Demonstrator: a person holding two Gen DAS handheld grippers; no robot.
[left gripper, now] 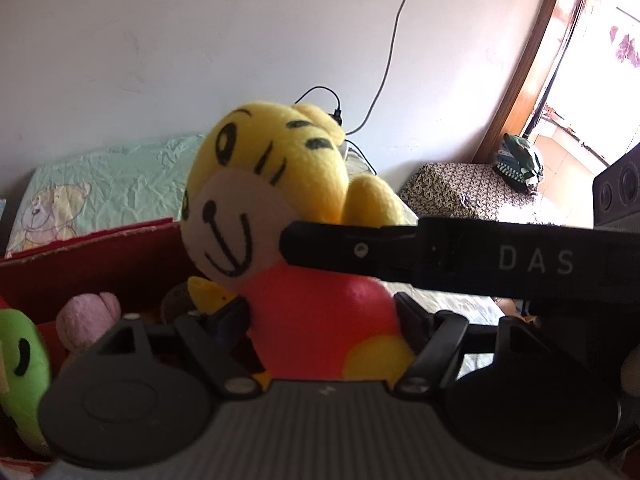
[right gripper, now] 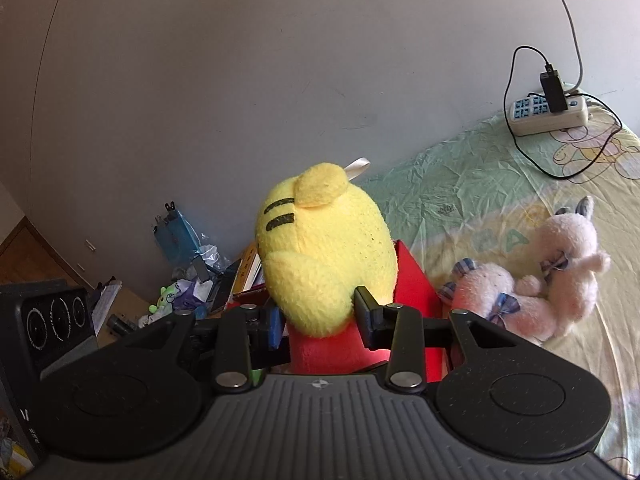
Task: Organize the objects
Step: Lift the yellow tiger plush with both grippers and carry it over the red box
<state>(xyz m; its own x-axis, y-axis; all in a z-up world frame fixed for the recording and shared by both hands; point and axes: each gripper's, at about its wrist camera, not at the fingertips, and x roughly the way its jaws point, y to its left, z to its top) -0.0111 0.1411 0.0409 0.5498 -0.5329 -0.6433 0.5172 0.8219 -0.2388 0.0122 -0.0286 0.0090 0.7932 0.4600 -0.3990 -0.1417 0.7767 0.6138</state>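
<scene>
Both grippers grip one toy. The left gripper (left gripper: 324,316) has its fingers pinching the red body of the yellow tiger plush (left gripper: 276,184), low on the torso, the smiling head rising above the fingertips. The right gripper (right gripper: 320,316) pinches the same plush (right gripper: 324,252) from behind, at the neck where the yellow head meets the red body. In the left wrist view a black finger of the right gripper crosses in front of the plush's shoulder.

Just beyond and left of the left fingers stands a red cardboard box (left gripper: 92,264), open, already holding a pink plush (left gripper: 88,316) and a green plush (left gripper: 22,372). Beyond and to the right of the right fingers, two pale rabbit plushes (right gripper: 536,284) lie on the bed (right gripper: 460,184), well apart from the grip. A power strip (right gripper: 548,114) sits farther off by the wall.

Judged step: carrying the tiger toward the box (the toy appears lifted, not resting). The next move calls for lowering it over the box opening, then releasing both grips together so it drops clear of the rim.
</scene>
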